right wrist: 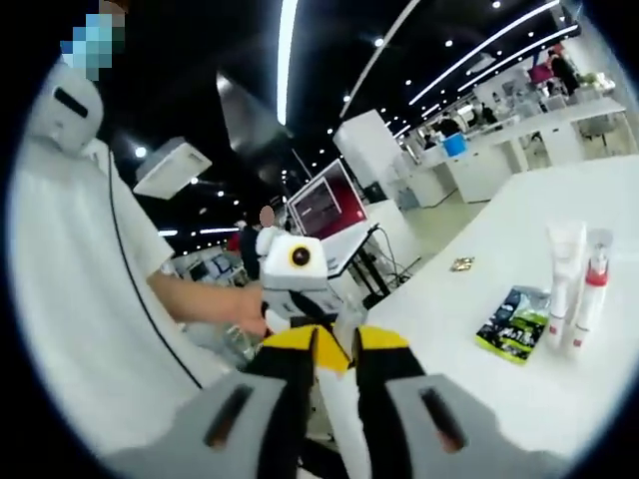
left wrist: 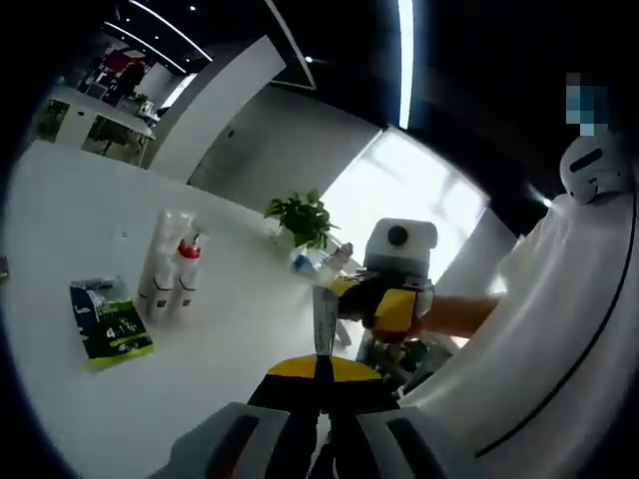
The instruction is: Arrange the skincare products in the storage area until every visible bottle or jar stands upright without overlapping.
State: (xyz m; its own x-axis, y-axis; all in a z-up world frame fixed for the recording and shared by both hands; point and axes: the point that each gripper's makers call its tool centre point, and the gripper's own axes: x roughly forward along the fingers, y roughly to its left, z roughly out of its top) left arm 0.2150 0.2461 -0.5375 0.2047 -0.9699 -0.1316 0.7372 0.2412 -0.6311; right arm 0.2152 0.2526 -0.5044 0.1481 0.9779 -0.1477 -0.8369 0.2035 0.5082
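Note:
Two white tubes (left wrist: 165, 267), one with a red cap (left wrist: 189, 249), lie side by side on the white table (left wrist: 70, 200), beside a green and black sachet (left wrist: 110, 324). In the right gripper view the tubes (right wrist: 564, 279) and sachet (right wrist: 514, 324) are at the right. My left gripper (left wrist: 322, 361) is shut on a thin flat silvery tube (left wrist: 324, 319) that rises toward my right gripper (left wrist: 364, 299), which faces it in a hand. My right gripper (right wrist: 336, 334) shows a narrow white gap between its jaws. What fills it is unclear. The left gripper (right wrist: 300, 319) is just ahead of it.
A potted plant (left wrist: 300, 220) and a small bottle (left wrist: 315, 261) stand at the table's far side. A person in white (left wrist: 559, 329) is close on the right, off the table's edge. Desks and screens (right wrist: 324, 205) are further off.

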